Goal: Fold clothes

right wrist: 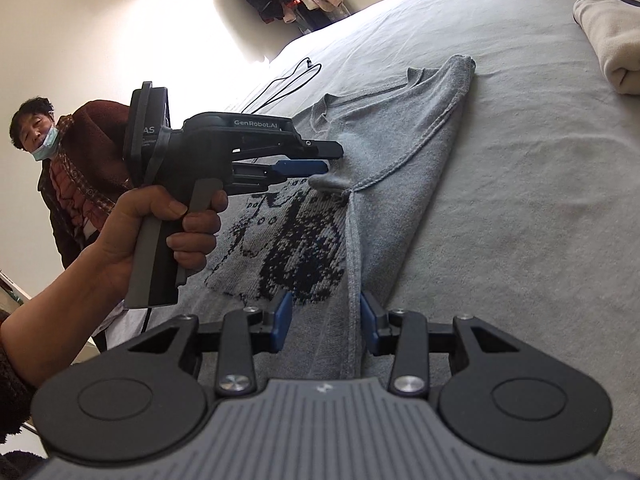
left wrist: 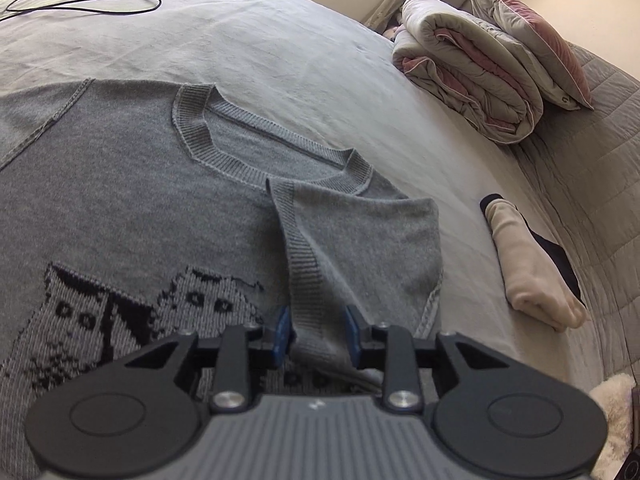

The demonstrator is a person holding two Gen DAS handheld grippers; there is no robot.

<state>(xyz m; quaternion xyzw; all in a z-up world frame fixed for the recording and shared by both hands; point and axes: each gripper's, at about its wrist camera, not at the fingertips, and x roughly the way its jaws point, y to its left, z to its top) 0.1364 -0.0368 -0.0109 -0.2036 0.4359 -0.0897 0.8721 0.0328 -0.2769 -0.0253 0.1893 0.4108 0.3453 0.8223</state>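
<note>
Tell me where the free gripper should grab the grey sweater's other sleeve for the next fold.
Judging by the left wrist view, take the unfolded sleeve of the sweater near its outer edge, coming from the sweater's far side. It lies flat and spread, clear of the folded sleeve.

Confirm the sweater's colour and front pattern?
Grey knit sweater, with a dark cat-face design knitted on the front; clearest in the left wrist view.
</note>
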